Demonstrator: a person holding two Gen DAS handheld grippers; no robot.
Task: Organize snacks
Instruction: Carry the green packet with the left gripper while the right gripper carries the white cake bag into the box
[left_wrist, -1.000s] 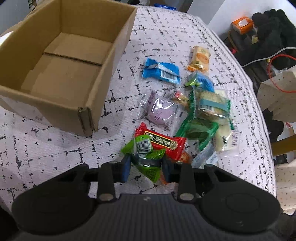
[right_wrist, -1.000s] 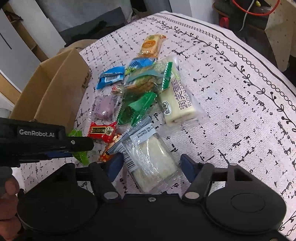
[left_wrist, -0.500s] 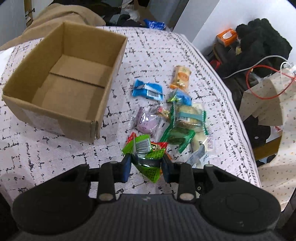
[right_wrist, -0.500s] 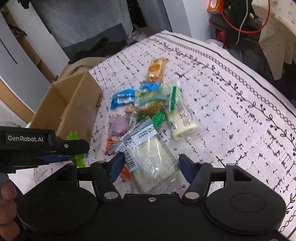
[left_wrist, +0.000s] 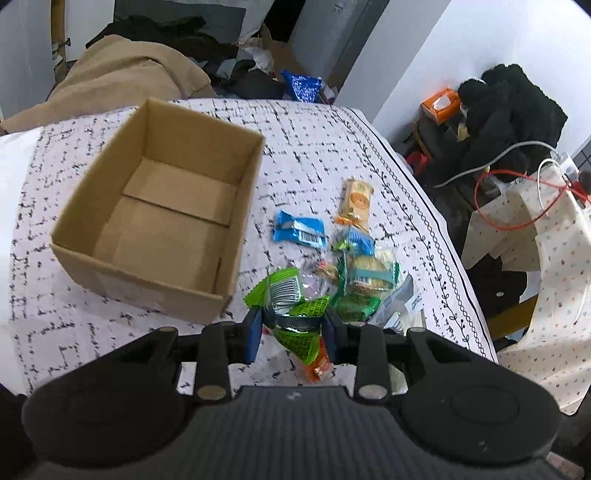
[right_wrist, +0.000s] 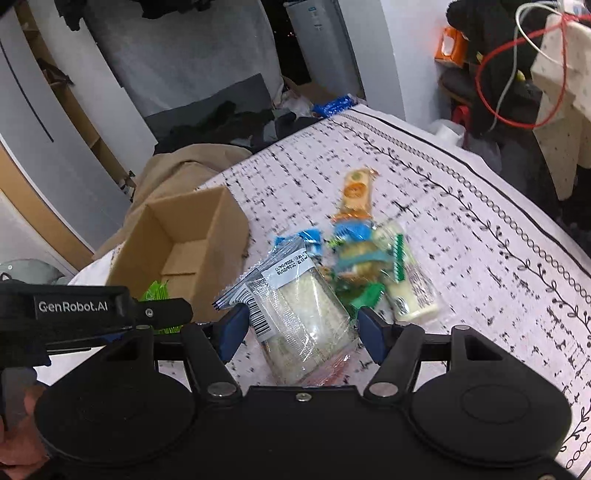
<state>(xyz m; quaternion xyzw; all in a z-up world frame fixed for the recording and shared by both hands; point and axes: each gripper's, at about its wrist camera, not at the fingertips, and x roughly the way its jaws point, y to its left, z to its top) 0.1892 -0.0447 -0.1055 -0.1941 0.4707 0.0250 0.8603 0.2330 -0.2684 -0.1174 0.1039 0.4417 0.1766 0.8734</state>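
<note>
The tabletop (left_wrist: 314, 147) is covered by a white cloth with black dashes and a vine border, and carries everything. Largest on it is an open cardboard box (left_wrist: 162, 218), standing upright at the left with nothing inside; in the right wrist view the same box (right_wrist: 184, 236) sits beyond the left tongs.

To the right of the box lies a loose cluster of wrapped snacks (left_wrist: 351, 266). At its far end is an orange biscuit packet (left_wrist: 356, 201), apart from a blue wrapper with a barcode (left_wrist: 299, 230) that lies nearer the box. A cream-coloured bar in clear film (right_wrist: 410, 291) lies at the cluster's right edge, just beside a packet with a teal band (right_wrist: 360, 258) and green wrappers.

The right tongs (right_wrist: 301, 326) are clamped on a clear-wrapped sandwich with a white label (right_wrist: 303, 310), its blue pads pressed against both sides and the packet held clear of the cloth.

The left tongs (left_wrist: 291, 328) are clamped on a small green snack packet (left_wrist: 295, 314), crumpled between the blue pads, barcode upward, held above the near end of the cluster just right of the box's near corner. A red-orange wrapper (left_wrist: 319, 365) shows just beneath it; whether they touch cannot be told.
</note>
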